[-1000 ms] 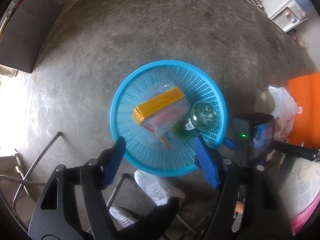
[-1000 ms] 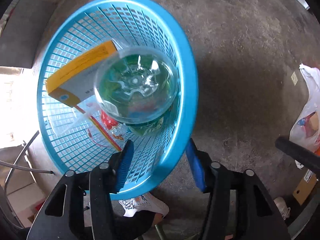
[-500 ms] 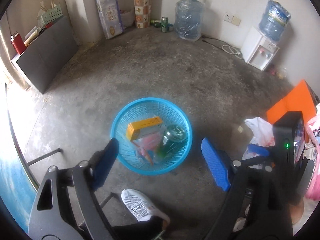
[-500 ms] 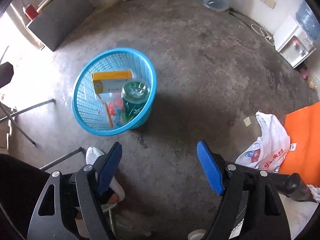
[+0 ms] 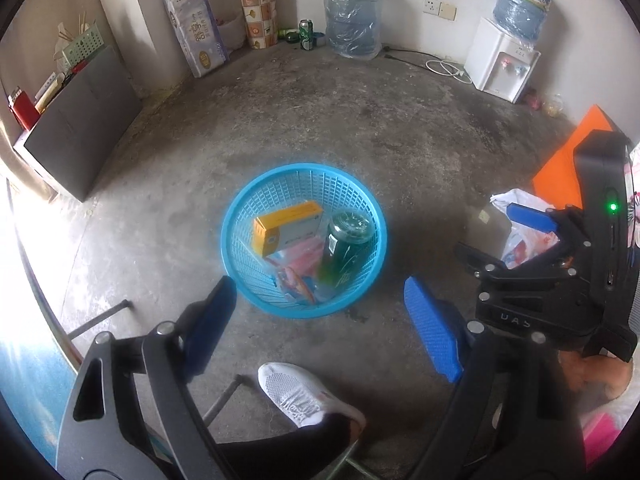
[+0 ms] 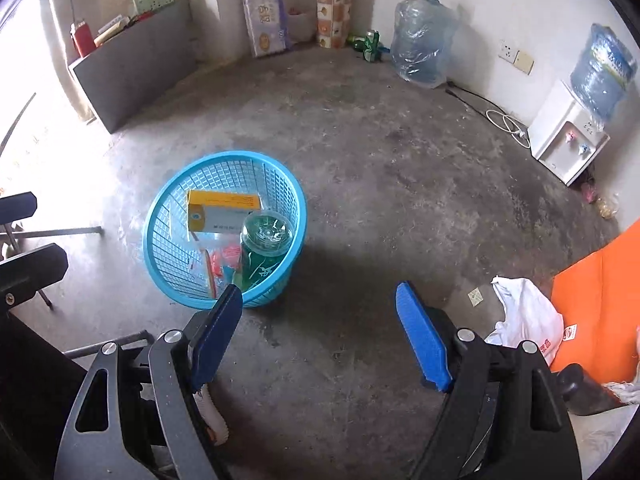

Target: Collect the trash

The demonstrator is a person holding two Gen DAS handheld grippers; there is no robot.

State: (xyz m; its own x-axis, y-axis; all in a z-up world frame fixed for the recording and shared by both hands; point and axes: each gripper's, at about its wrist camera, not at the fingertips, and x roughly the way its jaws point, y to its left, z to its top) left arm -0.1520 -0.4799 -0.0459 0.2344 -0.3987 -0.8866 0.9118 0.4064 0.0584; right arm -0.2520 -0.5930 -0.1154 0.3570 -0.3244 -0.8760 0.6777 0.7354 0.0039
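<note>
Here, in the left wrist view, the left gripper (image 5: 316, 320) stands wide open with nothing between its blue pads; its jaws have just been opening. It points down at the concrete floor (image 5: 360, 128), with the blue basket (image 5: 240, 208) on the floor just beyond the pads. The basket holds a yellow box (image 5: 286, 226), a green bottle (image 5: 346, 244) leaning against the wall of the basket, and a clear wrapper (image 5: 298, 268) beneath them. The right gripper (image 5: 532, 216) shows at the right edge, near a white plastic bag (image 5: 520, 240) on the floor. In the right wrist view, the right gripper (image 6: 320, 332) is likewise spread wide and empty, jaws having just been opening, over bare floor between the basket (image 6: 160, 208) and the plastic bag (image 6: 528, 316). A small scrap of paper (image 6: 476, 294) lies beside the bag. Judged from this, a deposit is complete and the step in hand is locating further trash. The next move probably calls for carrying one gripper to the bag or scrap, lowering the pads around it and closing.
</note>
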